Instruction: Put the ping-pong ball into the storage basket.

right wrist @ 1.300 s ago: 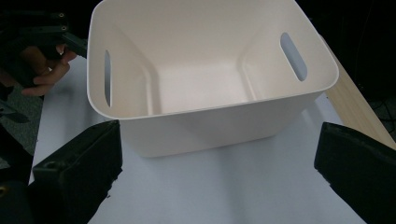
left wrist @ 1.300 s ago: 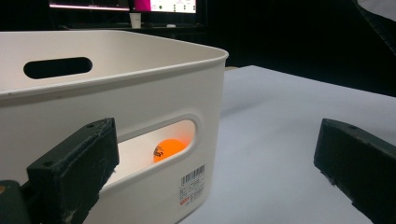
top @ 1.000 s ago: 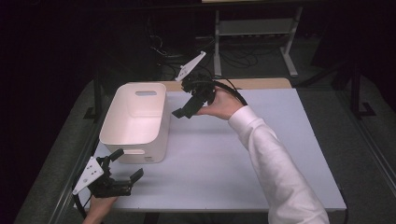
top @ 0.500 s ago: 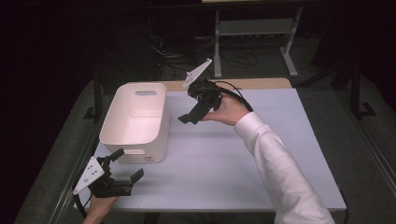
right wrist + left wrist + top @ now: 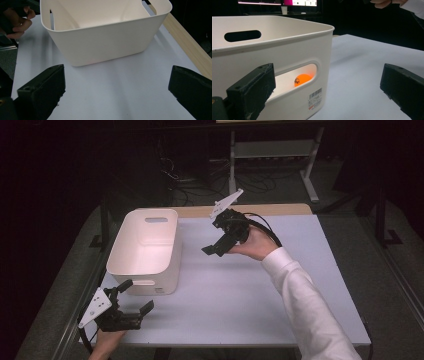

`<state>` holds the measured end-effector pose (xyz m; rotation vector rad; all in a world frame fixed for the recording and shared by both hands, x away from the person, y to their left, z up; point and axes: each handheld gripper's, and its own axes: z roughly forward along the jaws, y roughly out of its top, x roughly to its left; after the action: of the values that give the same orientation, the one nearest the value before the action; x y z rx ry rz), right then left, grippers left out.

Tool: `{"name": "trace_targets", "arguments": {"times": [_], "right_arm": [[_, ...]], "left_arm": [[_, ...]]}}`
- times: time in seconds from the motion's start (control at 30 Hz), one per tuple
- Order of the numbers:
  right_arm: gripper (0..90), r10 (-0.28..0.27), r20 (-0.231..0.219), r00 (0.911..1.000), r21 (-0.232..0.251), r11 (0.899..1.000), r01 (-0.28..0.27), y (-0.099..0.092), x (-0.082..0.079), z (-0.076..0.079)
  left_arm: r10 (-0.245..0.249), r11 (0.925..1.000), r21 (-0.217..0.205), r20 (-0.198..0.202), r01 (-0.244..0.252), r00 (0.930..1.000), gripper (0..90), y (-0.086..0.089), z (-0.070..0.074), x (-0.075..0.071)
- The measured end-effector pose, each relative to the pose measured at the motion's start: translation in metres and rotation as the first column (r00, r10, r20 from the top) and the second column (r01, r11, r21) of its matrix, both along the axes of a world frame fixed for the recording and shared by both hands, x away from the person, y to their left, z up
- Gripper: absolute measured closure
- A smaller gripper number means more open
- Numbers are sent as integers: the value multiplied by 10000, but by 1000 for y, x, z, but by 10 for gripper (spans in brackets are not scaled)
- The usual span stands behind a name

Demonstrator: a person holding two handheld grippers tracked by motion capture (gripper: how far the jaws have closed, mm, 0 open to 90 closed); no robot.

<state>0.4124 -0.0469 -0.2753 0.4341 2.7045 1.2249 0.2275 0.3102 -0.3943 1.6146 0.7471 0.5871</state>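
The right gripper (image 5: 218, 247) had drawn back from the white bin (image 5: 145, 270), jaws wide and empty. The orange ball (image 5: 302, 79) lay inside (drop apparently done); the left gripper (image 5: 131, 302) rested wide open too.

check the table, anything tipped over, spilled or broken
Nothing stands out. The white bin sits upright on the table with an orange ball resting inside it. Both grippers, left and right, are open and hold nothing.

Barcode label (image 5: 315, 97), digits unreadable
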Motion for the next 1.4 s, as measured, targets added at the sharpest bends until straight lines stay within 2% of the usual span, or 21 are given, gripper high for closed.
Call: {"name": "trace_targets", "arguments": {"times": [0.07,0.2,0.33,0.43,0.73,0.8,0.93,1.4], "right_arm": [[5,-91,-160,9998,138,9999,93,-4,-3,0],[5,-123,-81,9999,290,9995,126,-11,-9,-2],[5,-209,-40,9998,292,9994,210,-18,-13,-5],[5,-344,-120,9993,114,9993,345,-21,-15,-9],[5,-399,-11,9992,285,9988,399,-32,-20,-16],[5,-485,-128,9987,293,9984,488,-35,-23,-17],[5,-423,50,9991,354,9985,421,-40,-26,-20],[5,-1112,-187,9936,603,9919,1121,-69,-36,-35]], "left_arm": [[-2,10000,1,1,2,10000,0,0,0,0],[-9,10000,3,35,9,10000,0,0,0,0],[-2,10000,14,25,2,10000,0,0,0,0],[12,9999,116,-77,-11,10000,0,0,1,0],[5,10000,32,-3,-5,10000,0,0,0,0],[12,10000,30,-1,-12,10000,0,0,0,0],[21,10000,24,2,-21,10000,0,-1,0,0],[99,9999,110,-28,-98,9999,0,0,0,-1]]}}
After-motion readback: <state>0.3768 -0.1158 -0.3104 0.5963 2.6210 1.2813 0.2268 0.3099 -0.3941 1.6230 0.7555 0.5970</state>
